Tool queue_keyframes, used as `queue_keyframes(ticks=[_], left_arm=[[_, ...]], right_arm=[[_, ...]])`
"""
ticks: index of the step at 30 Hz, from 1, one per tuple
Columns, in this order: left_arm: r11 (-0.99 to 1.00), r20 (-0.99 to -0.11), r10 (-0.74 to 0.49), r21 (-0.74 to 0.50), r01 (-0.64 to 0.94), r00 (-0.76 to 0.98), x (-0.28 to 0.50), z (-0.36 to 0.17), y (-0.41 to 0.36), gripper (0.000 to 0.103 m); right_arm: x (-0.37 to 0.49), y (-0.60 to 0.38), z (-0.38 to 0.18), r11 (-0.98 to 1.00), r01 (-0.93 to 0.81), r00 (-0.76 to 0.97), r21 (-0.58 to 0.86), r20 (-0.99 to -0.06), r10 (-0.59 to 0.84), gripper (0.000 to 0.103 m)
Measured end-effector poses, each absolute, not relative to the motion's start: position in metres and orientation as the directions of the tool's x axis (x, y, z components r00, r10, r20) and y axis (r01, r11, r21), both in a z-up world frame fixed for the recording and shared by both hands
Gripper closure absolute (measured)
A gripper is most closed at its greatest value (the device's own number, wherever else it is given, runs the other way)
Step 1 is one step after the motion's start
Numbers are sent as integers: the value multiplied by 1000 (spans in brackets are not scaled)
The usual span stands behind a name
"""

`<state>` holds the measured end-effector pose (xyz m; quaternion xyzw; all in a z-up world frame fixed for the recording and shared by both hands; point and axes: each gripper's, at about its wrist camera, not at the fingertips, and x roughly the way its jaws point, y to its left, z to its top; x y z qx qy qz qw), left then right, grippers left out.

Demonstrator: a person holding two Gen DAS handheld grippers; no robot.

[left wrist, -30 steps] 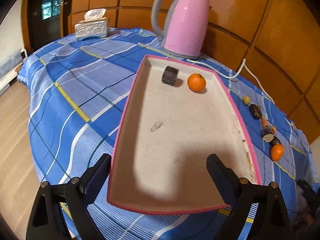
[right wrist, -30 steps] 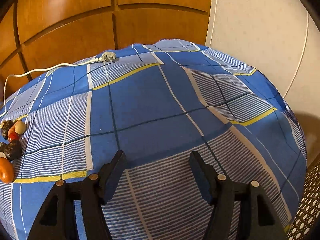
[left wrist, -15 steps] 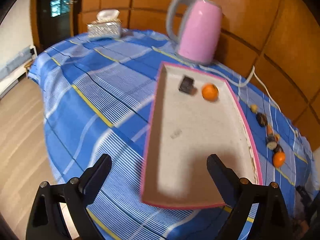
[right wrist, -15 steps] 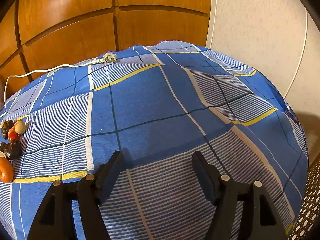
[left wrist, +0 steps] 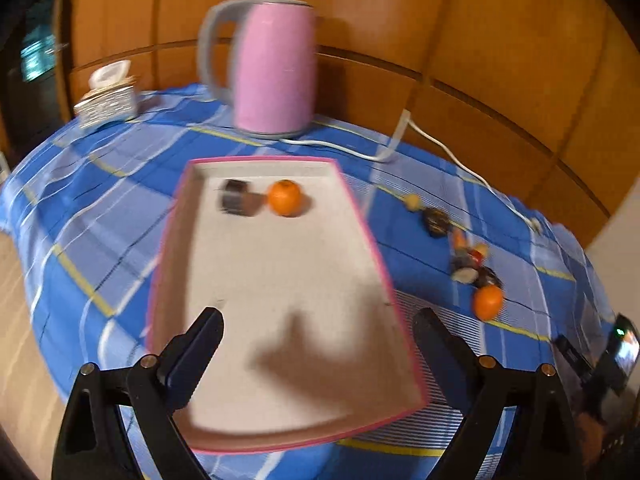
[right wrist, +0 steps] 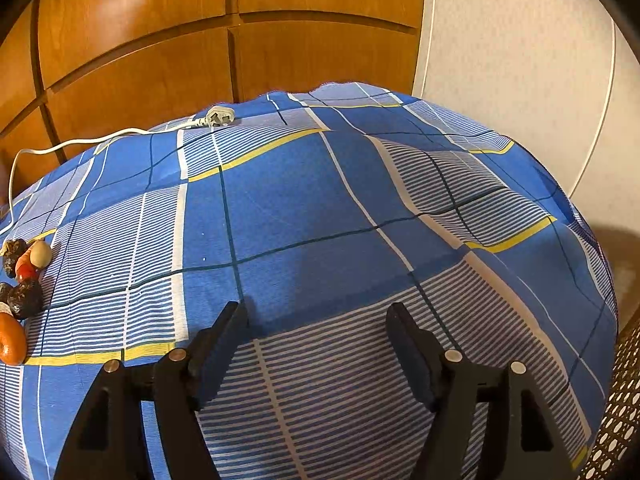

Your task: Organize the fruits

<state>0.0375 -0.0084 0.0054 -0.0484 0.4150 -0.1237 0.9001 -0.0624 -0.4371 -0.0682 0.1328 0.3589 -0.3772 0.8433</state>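
**Both grippers empty, most of the fruit not yet in the tray**

The left gripper (left wrist: 316, 344) hangs with its jaws spread wide and nothing between them; only the near end of the pink-rimmed tray (left wrist: 372, 248) shows in the gap below. The right gripper (right wrist: 316, 336) is also empty, its jaws partly apart and widening, over bare blue checked tablecloth (right wrist: 300, 208).

Inside the tray, at its far end, sit an orange (left wrist: 284, 197) and a dark fruit (left wrist: 236, 202), just beside each other. The rest of the fruit lies in a loose row on the cloth to the tray's right: a small pale piece (left wrist: 412, 201), dark pieces, and a second orange (left wrist: 487, 302) at the near end. The right wrist view catches the same row at its left edge, with that orange (right wrist: 11, 344) lowest.

Behind the tray stand a pink kettle (left wrist: 276, 68), its white cord trailing right, and a tissue box (left wrist: 107, 101).

The step in hand looks like a reach for the next fruit. That calls for swinging one gripper over the row, centring the jaws on a single piece, probably the near orange, and closing gently so it does not roll.
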Motion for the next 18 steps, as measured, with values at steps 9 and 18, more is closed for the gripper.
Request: queue_keyframes(ticks=[9,18], left_arm=[[928,-741,-363,-229,295,565,72,13,-49,28],[883,-763,-449,-300,362,465,140,9,-99,64]], right_arm=[[-60,-437,-69,680,732,456,-52,-704,-544,28],[-60,-437,-70,681,730,455,-58,-703,-548,27]])
